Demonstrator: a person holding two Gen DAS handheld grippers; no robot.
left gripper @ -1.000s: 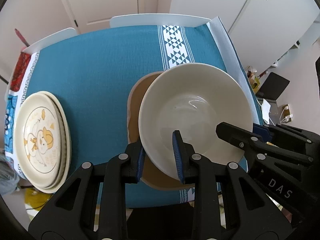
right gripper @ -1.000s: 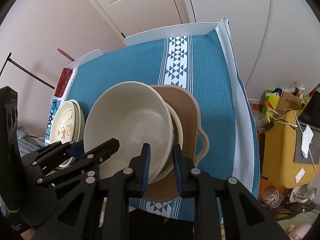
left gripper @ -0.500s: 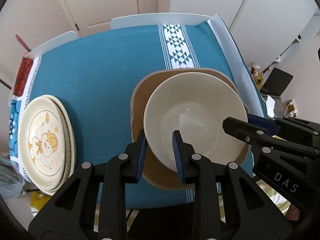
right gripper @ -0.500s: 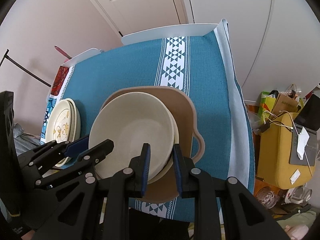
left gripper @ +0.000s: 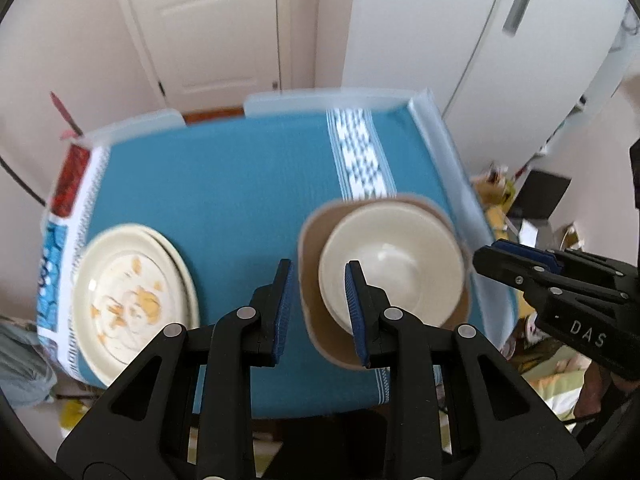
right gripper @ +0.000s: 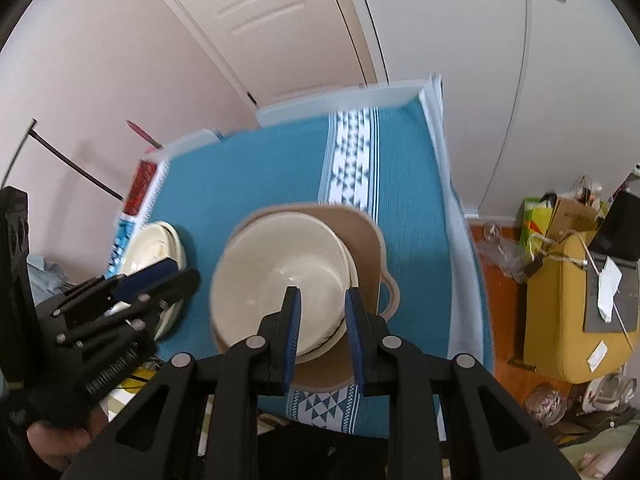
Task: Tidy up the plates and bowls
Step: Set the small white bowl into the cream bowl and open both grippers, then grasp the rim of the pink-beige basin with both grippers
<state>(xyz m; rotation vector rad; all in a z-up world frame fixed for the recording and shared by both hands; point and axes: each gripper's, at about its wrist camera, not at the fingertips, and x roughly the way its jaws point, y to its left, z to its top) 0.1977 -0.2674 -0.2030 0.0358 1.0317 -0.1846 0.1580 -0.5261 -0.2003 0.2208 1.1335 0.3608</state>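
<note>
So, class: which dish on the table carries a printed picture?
The top plate at the table's left edge has orange cartoon artwork; the cream bowl and tan dish under it are plain.

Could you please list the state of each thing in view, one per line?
Cream bowl: upright, nested in the stack on the tan dish, released.
Tan dish: flat on the blue tablecloth, under the bowls.
Cartoon plates: stacked near the table's left edge, untouched.
Left gripper: open, holding nothing.
Right gripper: open, holding nothing.
Door: closed.
</note>
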